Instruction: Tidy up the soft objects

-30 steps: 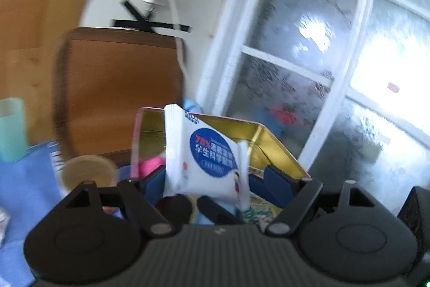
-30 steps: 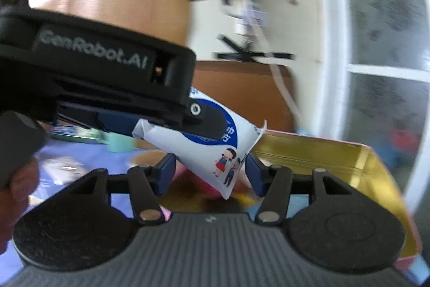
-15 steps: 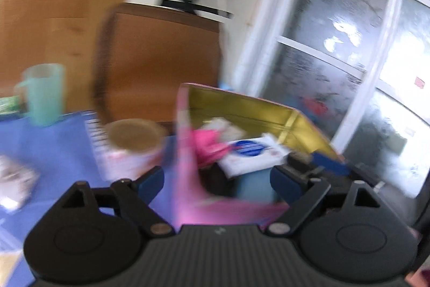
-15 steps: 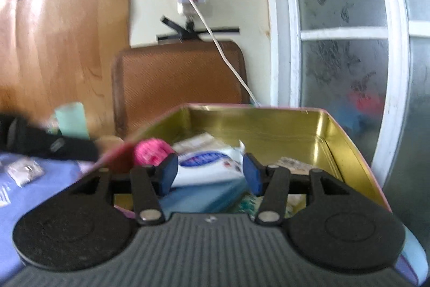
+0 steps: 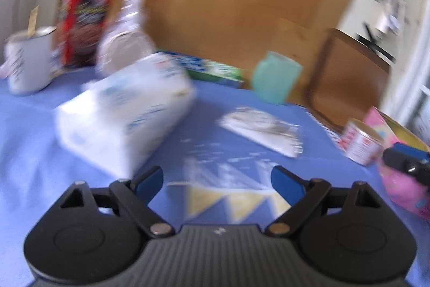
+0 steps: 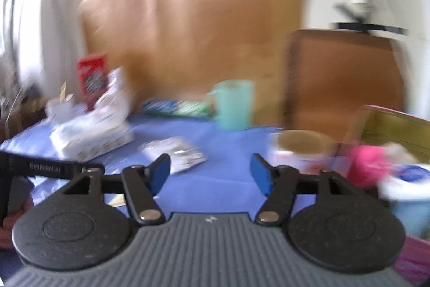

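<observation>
My left gripper [image 5: 217, 176] is open and empty above the blue tablecloth [image 5: 40, 152]. A large white tissue pack [image 5: 123, 109] lies just ahead of it to the left. A small silvery white packet [image 5: 262, 128] lies ahead to the right. My right gripper [image 6: 210, 174] is open and empty; the same packet [image 6: 174, 152] and tissue pack [image 6: 91, 136] lie beyond it. The pink tin with gold inside [image 6: 389, 125] is at the right, holding a pink soft thing [image 6: 369, 163] and the white wipes pack [image 6: 408, 176]. Both views are blurred.
A teal cup [image 5: 275, 77], a green-blue flat box [image 5: 212, 69], a red box [image 5: 83, 18], a clear bag [image 5: 126, 36] and a white mug [image 5: 29, 61] stand along the back. A small can [image 5: 362, 144] sits beside the tin. A brown chair back [image 6: 344, 77] stands behind the table.
The wipes pack held by my left gripper one second ago now lies in the tin. Both grippers have swung left, away from the tin, toward the table's middle.
</observation>
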Demonstrator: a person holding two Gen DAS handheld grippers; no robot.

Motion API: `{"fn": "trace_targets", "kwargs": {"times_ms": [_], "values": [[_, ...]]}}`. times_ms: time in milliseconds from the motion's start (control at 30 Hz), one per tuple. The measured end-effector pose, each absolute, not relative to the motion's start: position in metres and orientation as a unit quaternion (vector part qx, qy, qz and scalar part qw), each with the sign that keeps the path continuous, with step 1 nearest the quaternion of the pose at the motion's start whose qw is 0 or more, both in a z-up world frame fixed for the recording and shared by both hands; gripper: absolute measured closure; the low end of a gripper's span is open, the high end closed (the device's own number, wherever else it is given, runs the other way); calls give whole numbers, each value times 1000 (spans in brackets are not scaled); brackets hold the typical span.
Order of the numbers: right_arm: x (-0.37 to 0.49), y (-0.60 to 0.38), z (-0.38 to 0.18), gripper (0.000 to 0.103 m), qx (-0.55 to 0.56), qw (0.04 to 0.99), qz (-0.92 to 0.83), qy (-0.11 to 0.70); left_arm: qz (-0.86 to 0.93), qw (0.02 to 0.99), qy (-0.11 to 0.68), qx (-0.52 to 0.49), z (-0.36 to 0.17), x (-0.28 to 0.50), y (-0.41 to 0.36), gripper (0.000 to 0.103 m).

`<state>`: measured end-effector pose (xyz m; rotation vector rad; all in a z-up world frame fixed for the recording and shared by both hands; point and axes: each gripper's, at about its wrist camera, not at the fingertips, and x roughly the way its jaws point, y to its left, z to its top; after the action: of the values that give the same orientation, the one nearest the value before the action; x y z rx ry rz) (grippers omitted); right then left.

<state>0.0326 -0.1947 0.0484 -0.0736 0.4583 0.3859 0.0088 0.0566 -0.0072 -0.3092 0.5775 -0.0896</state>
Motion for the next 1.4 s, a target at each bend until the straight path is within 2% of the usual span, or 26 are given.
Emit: {"fn": "trace_targets", "kwargs": {"times_ms": [67,200,333,433,467,500,600,900,1233,1400], "values": [[66,-171,38,22,-48,945,202,253,-57,940,274,-197,-8,10,68,13],[116,-141,21,10,-54,931,214,292,-56,941,255,-214,-8,5,75,12],[149,-118,6,9,-91,915,212,331,-63,943,249,-212,-7,4,75,12],[152,-116,-3,11,-96,907,209,352,-67,943,246,-213,-8,4,74,11],[149,-118,-1,21,-89,907,210,353,-68,943,246,-215,-8,5,74,11],[144,-121,0,26,-86,908,212,350,-69,942,246,-217,-9,5,75,11],[124,-125,1,29,-96,913,210,336,-71,941,248,-221,-10,6,76,11],[48,-150,5,30,-91,907,242,333,-70,941,262,-203,-10,7,70,8],[-9,-196,8,30,55,909,239,337,-80,937,295,-170,-11,14,58,4],[-24,-195,6,29,44,918,230,319,-76,939,301,-151,-10,14,51,4]]}}
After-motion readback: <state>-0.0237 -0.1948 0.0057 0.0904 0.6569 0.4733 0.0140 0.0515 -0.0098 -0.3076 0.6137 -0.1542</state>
